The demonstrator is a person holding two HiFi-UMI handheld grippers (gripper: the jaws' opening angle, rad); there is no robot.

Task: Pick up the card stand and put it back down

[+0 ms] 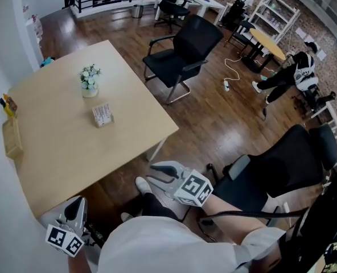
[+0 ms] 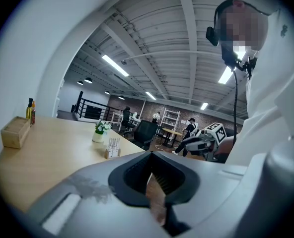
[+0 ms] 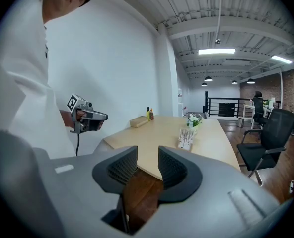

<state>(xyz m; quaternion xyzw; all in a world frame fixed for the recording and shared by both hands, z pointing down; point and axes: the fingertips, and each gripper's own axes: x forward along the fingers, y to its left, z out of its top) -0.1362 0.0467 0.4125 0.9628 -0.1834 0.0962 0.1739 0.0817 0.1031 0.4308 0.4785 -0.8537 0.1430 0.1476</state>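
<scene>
floor (image 1: 214, 118): dark wood | chairs (image 1: 180, 56): black | wall (image 3: 117, 73): white | lights (image 3: 216, 51): ceiling strips

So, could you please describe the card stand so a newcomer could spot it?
Start at the light wooden table. Near its middle stands a small flower vase, with the card stand beside it. Unlike its neighbours, it holds upright white cards in a wooden base.

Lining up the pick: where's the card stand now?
Head view, left half: card stand at the middle of the table, just nearside of the flower pot.
</scene>
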